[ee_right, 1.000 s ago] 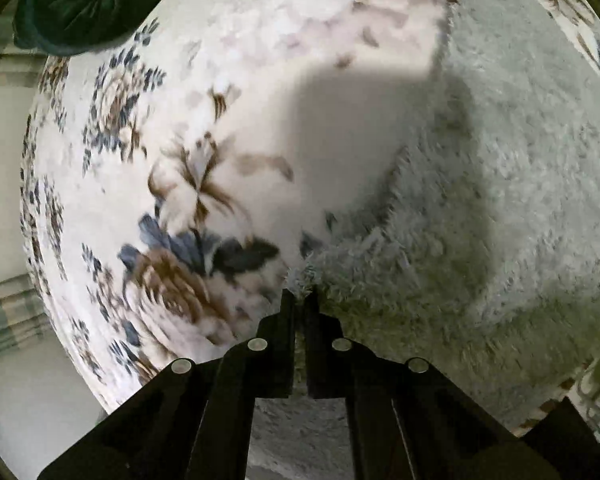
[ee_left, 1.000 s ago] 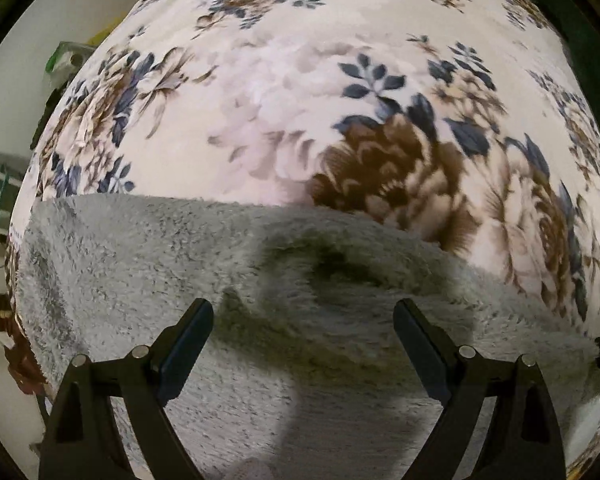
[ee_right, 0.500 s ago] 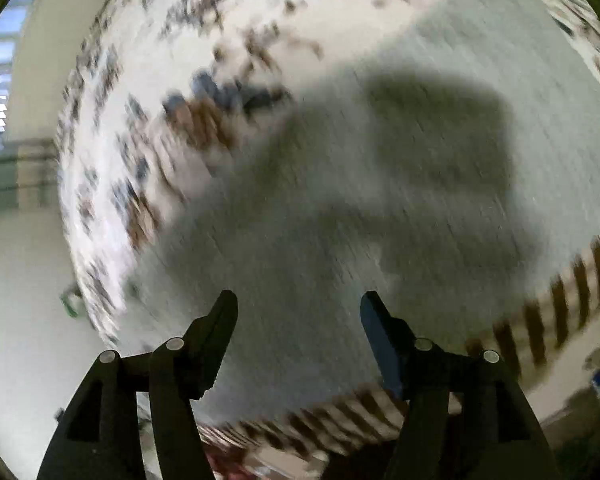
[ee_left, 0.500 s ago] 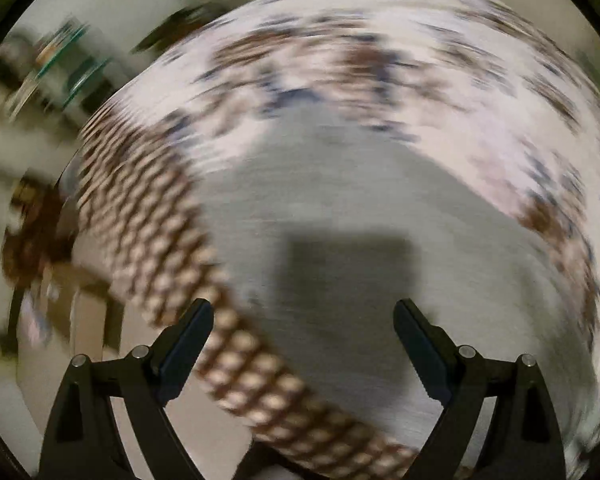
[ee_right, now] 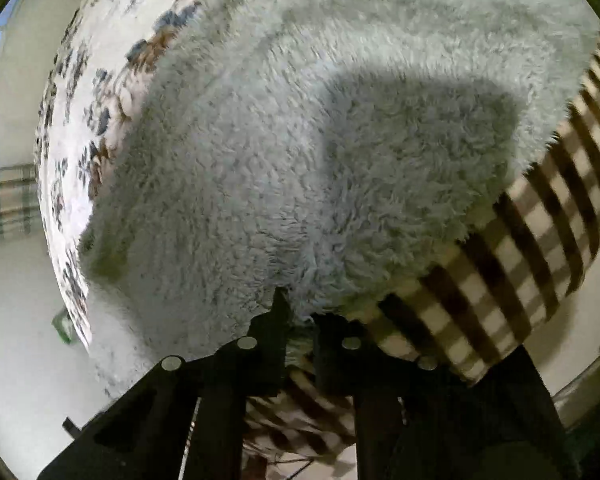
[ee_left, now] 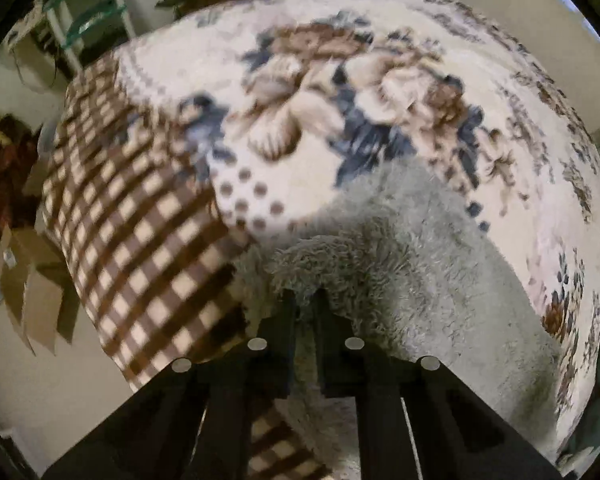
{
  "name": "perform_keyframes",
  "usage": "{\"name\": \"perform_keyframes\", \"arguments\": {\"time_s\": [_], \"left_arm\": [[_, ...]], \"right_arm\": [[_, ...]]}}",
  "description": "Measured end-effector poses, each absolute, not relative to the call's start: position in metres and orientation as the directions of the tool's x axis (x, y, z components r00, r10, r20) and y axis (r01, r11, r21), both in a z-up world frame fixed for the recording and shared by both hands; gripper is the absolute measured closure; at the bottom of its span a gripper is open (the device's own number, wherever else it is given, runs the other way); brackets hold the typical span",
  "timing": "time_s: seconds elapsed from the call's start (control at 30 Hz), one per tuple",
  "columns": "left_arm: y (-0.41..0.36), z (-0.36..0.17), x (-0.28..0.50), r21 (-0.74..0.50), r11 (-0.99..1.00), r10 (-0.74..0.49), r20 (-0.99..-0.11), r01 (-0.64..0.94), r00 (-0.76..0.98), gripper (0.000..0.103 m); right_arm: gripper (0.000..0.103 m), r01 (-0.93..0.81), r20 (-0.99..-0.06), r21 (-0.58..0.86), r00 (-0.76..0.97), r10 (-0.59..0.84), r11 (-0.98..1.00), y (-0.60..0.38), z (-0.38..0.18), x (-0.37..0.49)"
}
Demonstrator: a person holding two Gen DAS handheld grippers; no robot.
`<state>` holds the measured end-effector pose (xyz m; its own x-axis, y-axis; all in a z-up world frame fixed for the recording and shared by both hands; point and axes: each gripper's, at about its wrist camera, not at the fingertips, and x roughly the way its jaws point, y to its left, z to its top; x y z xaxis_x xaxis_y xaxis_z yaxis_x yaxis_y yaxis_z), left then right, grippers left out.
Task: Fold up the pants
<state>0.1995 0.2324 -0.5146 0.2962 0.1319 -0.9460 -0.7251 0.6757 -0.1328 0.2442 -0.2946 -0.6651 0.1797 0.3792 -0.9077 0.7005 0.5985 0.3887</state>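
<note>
The pants are grey fluffy fleece (ee_left: 412, 264), lying folded on a floral blanket (ee_left: 340, 92) near the bed's edge. My left gripper (ee_left: 303, 300) is shut on a corner of the pants at the edge nearest me. In the right wrist view the pants (ee_right: 300, 152) fill most of the frame. My right gripper (ee_right: 300, 312) is shut on their near edge, with fleece bunched between the fingers.
The blanket's brown checked border (ee_left: 140, 240) hangs over the bed's side and also shows in the right wrist view (ee_right: 520, 232). A shelf rack (ee_left: 84, 20) and clutter stand on the floor beyond the left side.
Both grippers swung to the pants' edge by the checked border. The left, open a second ago, has shut on the fleece; the right let go, opened, then shut on it again.
</note>
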Motion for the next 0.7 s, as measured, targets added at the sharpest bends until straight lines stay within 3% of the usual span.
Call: {"name": "perform_keyframes", "arguments": {"time_s": [0.13,0.3,0.37,0.4,0.43,0.47,0.5,0.53,0.7], "left_arm": [[0.249,-0.505,0.195,-0.155,0.666,0.134,-0.937,-0.73,0.322,0.097],[0.25,-0.537,0.199,-0.113,0.696,0.066,-0.973,-0.709,0.22,0.093],[0.242,-0.524,0.199,-0.098,0.724,0.098,-0.965,-0.683,0.243,0.092],[0.236,-0.516,0.2,-0.08,0.741,0.121,-0.961,-0.667,0.25,0.083],[0.227,-0.505,0.202,-0.058,0.764,0.145,-0.955,-0.643,0.259,0.064],[0.22,-0.497,0.202,-0.039,0.778,0.166,-0.95,-0.628,0.265,0.05],[0.211,-0.489,0.203,-0.022,0.788,0.184,-0.945,-0.615,0.27,0.019],[0.201,-0.481,0.203,-0.019,0.801,0.189,-0.94,-0.598,0.284,0.012],[0.11,-0.461,0.218,0.018,0.885,0.183,-0.932,-0.464,0.313,0.012]], "right_arm": [[0.095,0.694,-0.889,0.444,0.262,0.375,0.567,-0.288,-0.641,0.231],[0.095,0.698,-0.921,0.356,0.151,0.358,0.622,-0.285,-0.664,0.219],[0.077,0.687,-0.916,0.35,0.109,0.386,0.637,-0.285,-0.672,0.222],[0.053,0.688,-0.911,0.348,0.089,0.402,0.636,-0.286,-0.674,0.22],[0.039,0.687,-0.901,0.369,0.101,0.421,0.625,-0.289,-0.672,0.218],[0.038,0.682,-0.886,0.41,0.14,0.442,0.606,-0.295,-0.666,0.213],[0.037,0.679,-0.882,0.423,0.158,0.443,0.6,-0.297,-0.662,0.213],[0.034,0.675,-0.879,0.436,0.18,0.441,0.595,-0.306,-0.655,0.208],[0.03,0.742,-0.895,0.436,0.3,0.33,0.509,-0.397,-0.625,0.178]]}}
